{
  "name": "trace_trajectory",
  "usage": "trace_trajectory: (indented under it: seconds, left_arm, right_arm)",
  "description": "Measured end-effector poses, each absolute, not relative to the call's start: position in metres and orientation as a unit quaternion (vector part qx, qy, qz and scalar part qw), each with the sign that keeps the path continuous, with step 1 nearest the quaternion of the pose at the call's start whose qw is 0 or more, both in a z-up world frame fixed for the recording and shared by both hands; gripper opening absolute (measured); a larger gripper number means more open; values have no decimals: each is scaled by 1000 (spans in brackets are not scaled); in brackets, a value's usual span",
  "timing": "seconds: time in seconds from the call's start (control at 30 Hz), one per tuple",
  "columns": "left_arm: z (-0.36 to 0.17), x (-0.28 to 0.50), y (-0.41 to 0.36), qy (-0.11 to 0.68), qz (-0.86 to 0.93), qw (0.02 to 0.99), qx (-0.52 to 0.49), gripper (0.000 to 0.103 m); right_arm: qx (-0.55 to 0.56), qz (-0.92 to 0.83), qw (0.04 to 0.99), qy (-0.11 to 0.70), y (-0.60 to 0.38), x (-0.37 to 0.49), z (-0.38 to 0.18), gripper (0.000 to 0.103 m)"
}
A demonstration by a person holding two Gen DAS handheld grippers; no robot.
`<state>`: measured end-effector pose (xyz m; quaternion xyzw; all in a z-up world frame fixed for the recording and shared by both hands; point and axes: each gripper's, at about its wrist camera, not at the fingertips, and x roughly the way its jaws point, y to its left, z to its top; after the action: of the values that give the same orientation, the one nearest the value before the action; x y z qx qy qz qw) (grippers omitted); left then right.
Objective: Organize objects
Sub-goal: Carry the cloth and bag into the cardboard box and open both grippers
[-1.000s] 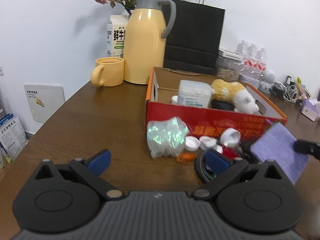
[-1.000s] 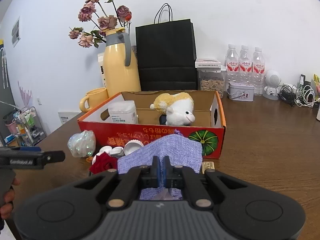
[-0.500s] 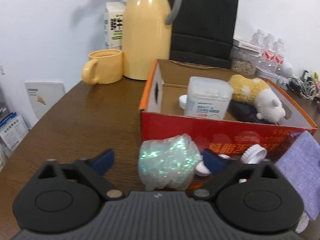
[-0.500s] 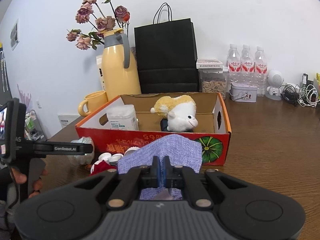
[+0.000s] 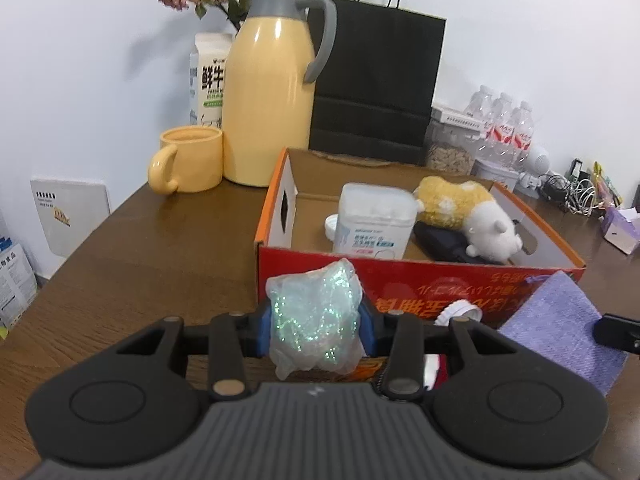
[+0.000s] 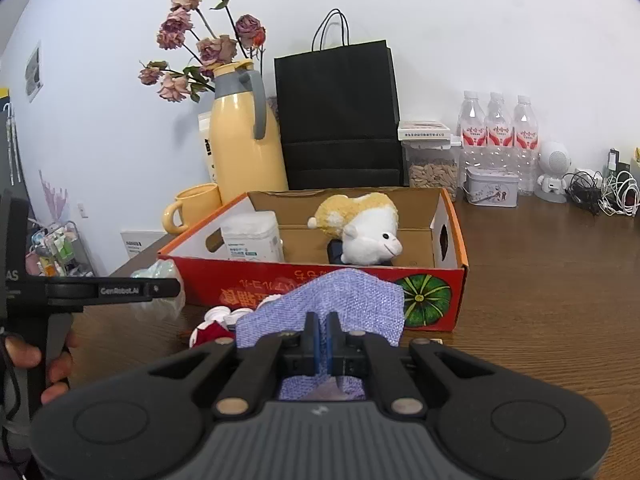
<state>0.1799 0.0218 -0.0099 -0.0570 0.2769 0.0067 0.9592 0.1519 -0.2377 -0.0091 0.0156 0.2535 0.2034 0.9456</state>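
Reading "GenRobot.AI", perhaps, along left tongs (image 6: 160, 289) pinching glittery bag (image 5: 314, 322).

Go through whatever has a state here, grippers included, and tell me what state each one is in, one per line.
Left gripper: jaws have just been closing, pads now against the glittery plastic bag.
Right gripper: shut on the purple cloth.
Cardboard box: open-topped, partly filled.
Plush sheep: lying in the box.
Cotton swab container: upright in the box, lid on.
Yellow thermos: upright, lid shut.
Yellow mug: upright.
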Motion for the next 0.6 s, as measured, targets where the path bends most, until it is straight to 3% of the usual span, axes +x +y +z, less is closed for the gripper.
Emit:
trace_trajectory:
  seconds: [0.6]
  left_arm:
    - [49, 215, -9, 224, -15, 974, -43, 44]
  right_arm:
    - [9, 198, 961, 195, -219, 184, 42, 2]
